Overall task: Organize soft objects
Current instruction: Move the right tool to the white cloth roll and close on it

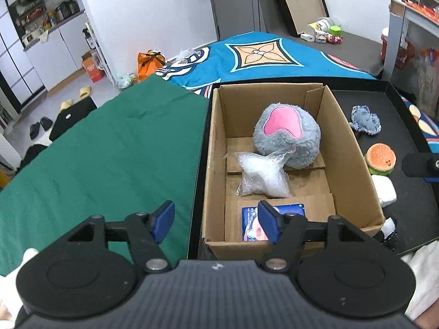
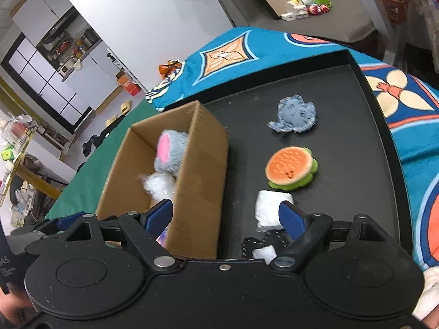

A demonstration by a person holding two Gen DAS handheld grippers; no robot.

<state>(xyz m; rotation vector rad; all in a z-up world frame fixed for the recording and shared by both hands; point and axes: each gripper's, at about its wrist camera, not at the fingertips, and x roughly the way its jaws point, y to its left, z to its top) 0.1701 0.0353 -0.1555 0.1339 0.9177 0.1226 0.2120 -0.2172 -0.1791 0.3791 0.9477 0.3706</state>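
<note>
My left gripper (image 1: 216, 220) hangs open over the near end of the box (image 1: 354, 148), nothing between its pads; a blue packet (image 1: 248, 226) lies on the box floor just under the right pad. Farther in sit a clear bag (image 1: 262, 175) and a grey plush (image 1: 286, 134), so the box looks like the collecting place, set on the black tray (image 2: 378, 126) beside the loose things to keep each carry short.

My right gripper (image 2: 226, 218) is open too and empty, pointing down at the tray right of the box. A white pad (image 2: 270, 208) lies just ahead, touching or nearly touching my right finger. Beyond it are the burger toy (image 2: 290, 168) and, farther off, a blue-grey plush (image 2: 295, 116). A black-and-white piece (image 2: 260, 246) lies nearest me, partly hidden. I judge the white pad comes next.
</note>
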